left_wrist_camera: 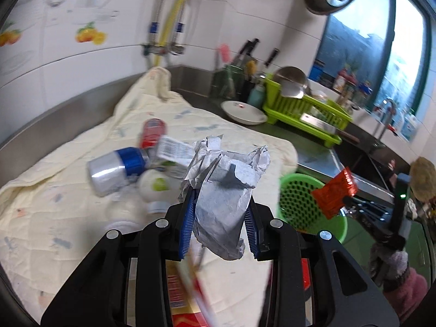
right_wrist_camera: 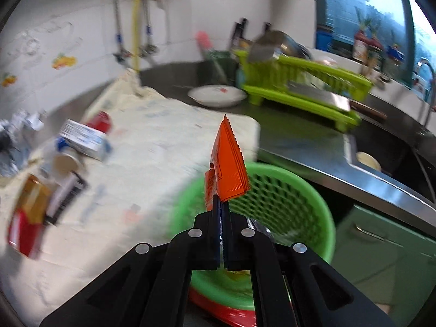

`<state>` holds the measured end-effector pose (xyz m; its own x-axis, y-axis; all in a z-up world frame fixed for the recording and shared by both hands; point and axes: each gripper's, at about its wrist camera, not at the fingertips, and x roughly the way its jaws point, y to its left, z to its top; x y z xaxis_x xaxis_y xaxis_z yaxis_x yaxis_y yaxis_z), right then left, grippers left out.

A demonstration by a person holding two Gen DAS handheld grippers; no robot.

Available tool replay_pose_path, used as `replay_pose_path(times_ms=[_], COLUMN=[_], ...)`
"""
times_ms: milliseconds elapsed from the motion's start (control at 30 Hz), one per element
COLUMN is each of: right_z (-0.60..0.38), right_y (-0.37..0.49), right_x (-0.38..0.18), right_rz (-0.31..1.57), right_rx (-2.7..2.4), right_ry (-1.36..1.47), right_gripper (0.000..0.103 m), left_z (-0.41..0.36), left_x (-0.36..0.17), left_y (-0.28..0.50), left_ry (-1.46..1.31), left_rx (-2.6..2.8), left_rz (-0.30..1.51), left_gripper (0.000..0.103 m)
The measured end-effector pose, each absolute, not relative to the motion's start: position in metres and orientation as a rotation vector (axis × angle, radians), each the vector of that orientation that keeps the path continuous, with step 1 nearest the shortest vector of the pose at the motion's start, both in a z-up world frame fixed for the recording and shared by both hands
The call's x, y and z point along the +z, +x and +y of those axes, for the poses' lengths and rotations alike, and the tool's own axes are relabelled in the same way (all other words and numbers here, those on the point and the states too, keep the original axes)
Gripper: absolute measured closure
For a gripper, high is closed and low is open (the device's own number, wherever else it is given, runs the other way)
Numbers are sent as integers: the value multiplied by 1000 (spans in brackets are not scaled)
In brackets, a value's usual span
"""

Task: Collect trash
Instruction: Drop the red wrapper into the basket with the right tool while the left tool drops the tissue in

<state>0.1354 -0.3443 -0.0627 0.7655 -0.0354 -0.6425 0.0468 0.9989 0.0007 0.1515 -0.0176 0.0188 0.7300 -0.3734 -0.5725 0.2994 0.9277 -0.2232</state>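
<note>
So you've got trash in both hands right now. Your left gripper [left_wrist_camera: 222, 212] is clamped onto a crumpled grey-white paper wrapper [left_wrist_camera: 223, 185], with the blue pads [left_wrist_camera: 188, 226] pressing in on each side, and it's held up above the cream cloth [left_wrist_camera: 68, 190] that covers the counter. Your right gripper [right_wrist_camera: 222, 209] is pinched all the way down on a flat orange sachet [right_wrist_camera: 229, 160] that sticks up with its serrated edge showing. The sachet hangs just over the rim of the green mesh basket [right_wrist_camera: 286, 190], which sits at the cloth's edge, on the sink side.

More rubbish lies on the cloth behind the wrapper: a silver and blue can [left_wrist_camera: 117, 169] on its side, a red can [left_wrist_camera: 152, 133], a white carton with a barcode [left_wrist_camera: 174, 150] and a white bottle with a green spot [left_wrist_camera: 155, 185], all bunched together and touching. A red and yellow box [right_wrist_camera: 30, 212] lies nearer to you.

Further back there's a white plate [left_wrist_camera: 244, 111] next to the lime green dish rack [left_wrist_camera: 305, 109], and then the steel sink [right_wrist_camera: 381, 152].
</note>
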Motion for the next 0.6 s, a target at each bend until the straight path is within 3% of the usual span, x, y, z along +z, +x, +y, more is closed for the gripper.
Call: replay_pose_path(times_ms=[233, 333, 400, 433, 600], right_z=[-382, -394, -401, -405, -413], right_y=[145, 149, 151, 151, 145], right_x=[-97, -107, -110, -111, -109], right_rz=[758, 763, 765, 758, 739], right_rx=[-119, -141, -157, -156, -164], right_ry=[55, 76, 84, 95, 98], right_gripper=[99, 92, 81, 70, 68], left_z=[-78, -103, -119, -126, -162], left_x=[11, 7, 5, 3, -7], left_y=[160, 165, 168, 169, 175], left_ry=[-76, -59, -50, -43, -16], left_rx=[-454, -486, -511, -516, -569], left_rz=[690, 706, 714, 718, 746], left_gripper=[70, 70, 70, 70, 70])
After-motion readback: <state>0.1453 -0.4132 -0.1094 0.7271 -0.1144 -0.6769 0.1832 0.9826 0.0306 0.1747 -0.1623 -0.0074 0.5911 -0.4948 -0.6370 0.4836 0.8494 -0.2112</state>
